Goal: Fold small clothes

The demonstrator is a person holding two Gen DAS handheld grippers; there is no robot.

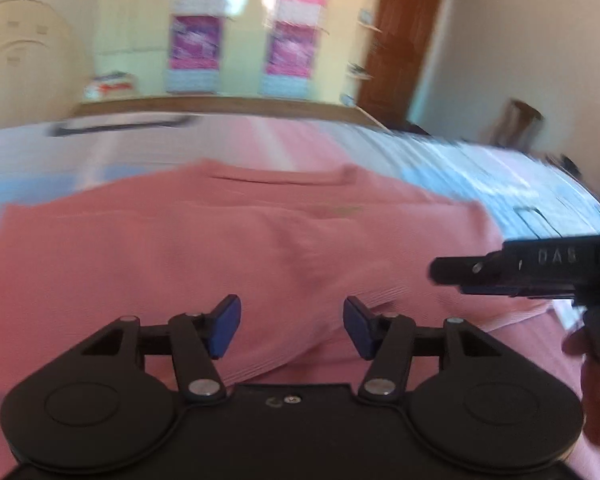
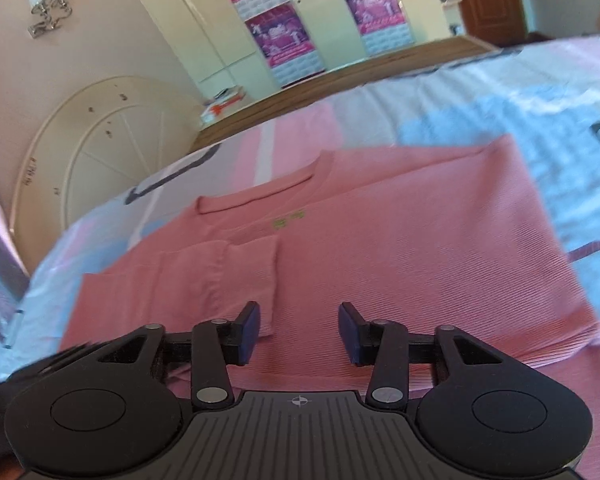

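Note:
A pink ribbed shirt [image 2: 400, 248] lies flat on the bed, neckline away from me, with one sleeve [image 2: 236, 276] folded inward over its front. It also shows, blurred, in the left wrist view [image 1: 228, 240]. My left gripper [image 1: 292, 328] is open and empty, just above the shirt's near hem. My right gripper [image 2: 298, 332] is open and empty over the shirt's lower part, beside the folded sleeve's cuff. The right gripper's black body [image 1: 540, 268] enters the left wrist view from the right, over the shirt's right edge.
The bed cover [image 2: 480, 120] is pink, blue and white. A cream headboard [image 2: 112, 140] stands at the left. Cream wardrobes with purple posters [image 2: 284, 36] and a brown door [image 1: 400, 40] stand beyond the bed. A wooden stool [image 1: 520, 120] stands at the far right.

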